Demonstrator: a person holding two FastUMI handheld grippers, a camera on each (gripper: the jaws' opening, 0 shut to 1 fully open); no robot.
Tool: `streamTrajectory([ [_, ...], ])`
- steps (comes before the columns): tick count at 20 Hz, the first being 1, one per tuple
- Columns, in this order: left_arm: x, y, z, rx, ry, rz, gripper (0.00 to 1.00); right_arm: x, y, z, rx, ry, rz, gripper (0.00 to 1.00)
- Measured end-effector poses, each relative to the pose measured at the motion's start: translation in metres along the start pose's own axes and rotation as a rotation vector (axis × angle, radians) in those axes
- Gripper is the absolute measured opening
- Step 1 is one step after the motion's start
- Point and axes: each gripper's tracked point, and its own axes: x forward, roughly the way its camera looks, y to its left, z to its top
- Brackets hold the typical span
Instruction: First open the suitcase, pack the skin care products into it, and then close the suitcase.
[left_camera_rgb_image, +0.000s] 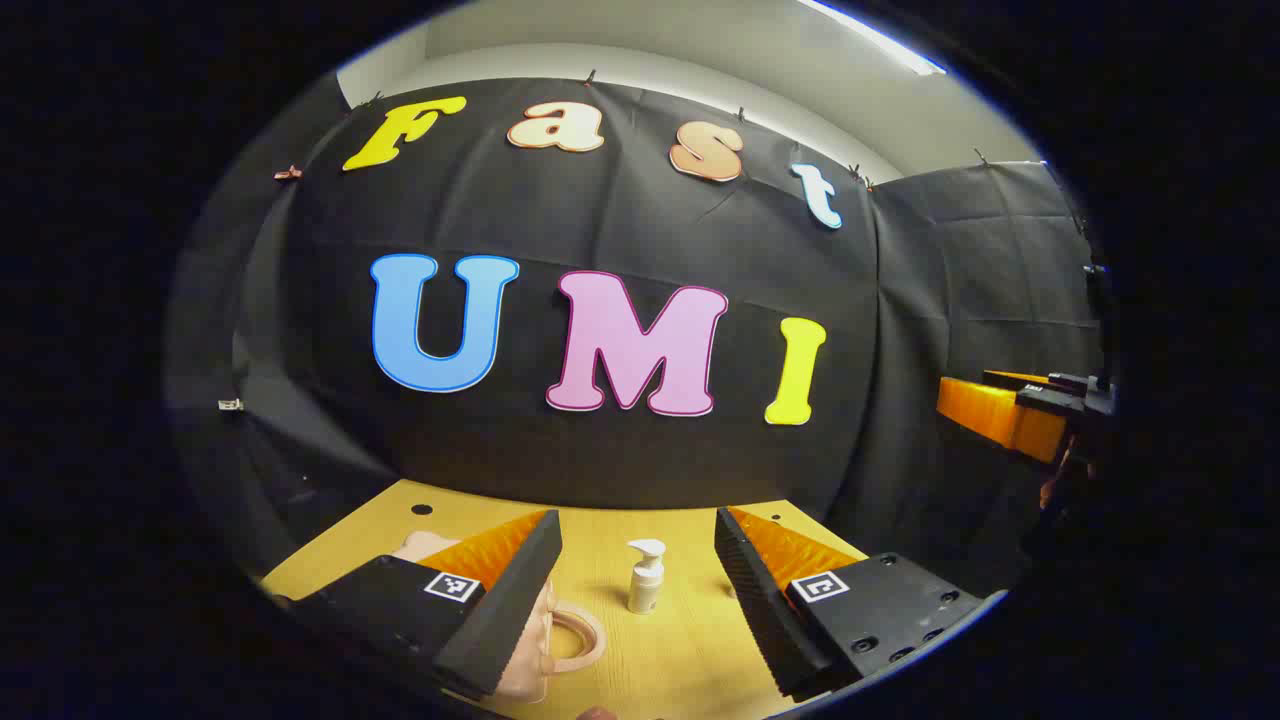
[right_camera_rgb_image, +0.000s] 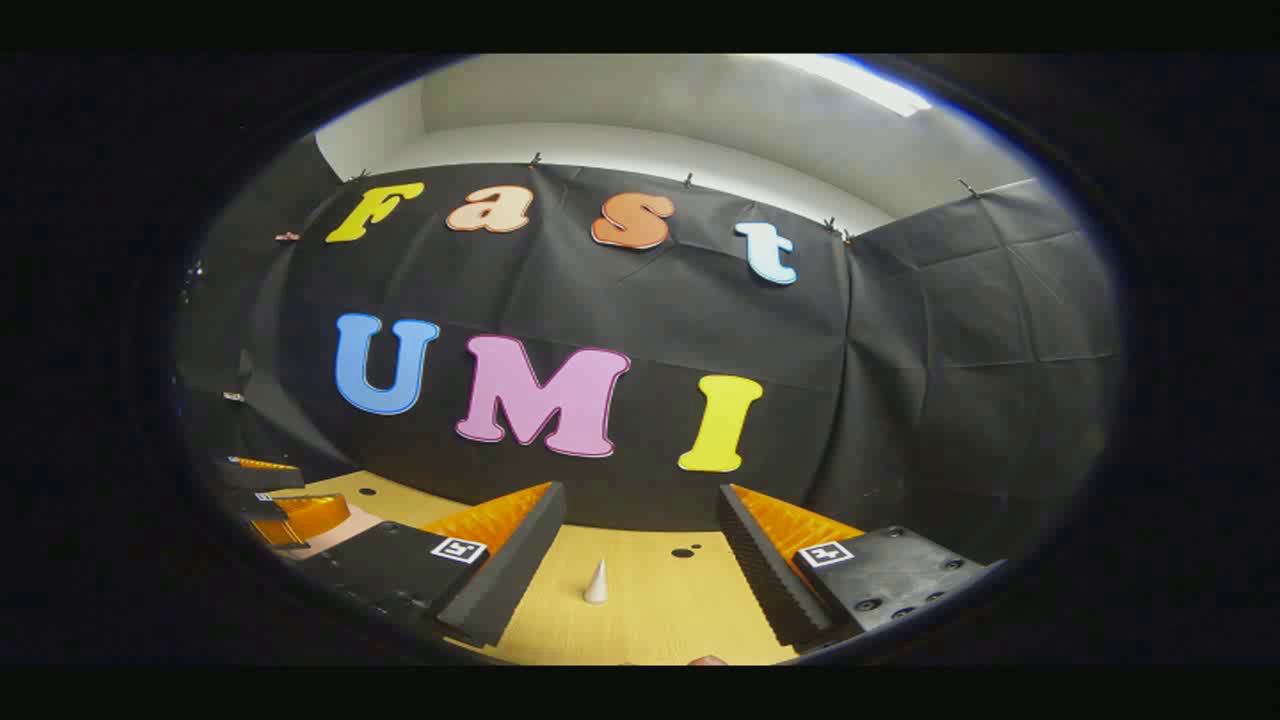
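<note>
The left gripper (left_camera_rgb_image: 637, 560) is held wide open above the wooden table (left_camera_rgb_image: 680, 650). A small white pump bottle (left_camera_rgb_image: 646, 576) stands straight up on the table between its fingers, with its spout pointing right. A pink suitcase (left_camera_rgb_image: 540, 640) sits low on the left, its handle facing the bottle. The right gripper (right_camera_rgb_image: 640, 545) is wide open too, with a little white cone (right_camera_rgb_image: 596, 582) standing point up between its fingers
</note>
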Motion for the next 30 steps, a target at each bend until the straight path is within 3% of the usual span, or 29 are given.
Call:
streamTrajectory([
  [4,0.003,0.003,-0.013,-0.024,0.034,0.011,0.97,0.004,-0.001,-0.001,-0.009,0.001,0.004,0.95],
  [18,0.013,-0.005,-0.027,0.042,0.040,-0.014,0.97,0.007,0.004,-0.021,0.001,0.034,0.005,0.95],
  [23,0.033,-0.009,-0.073,-0.018,0.163,-0.024,0.97,0.009,-0.003,-0.023,-0.012,0.031,0.007,0.96],
  [30,0.077,-0.003,-0.165,-0.030,0.420,0.041,0.96,0.029,-0.028,-0.055,-0.001,0.080,0.049,0.96],
])
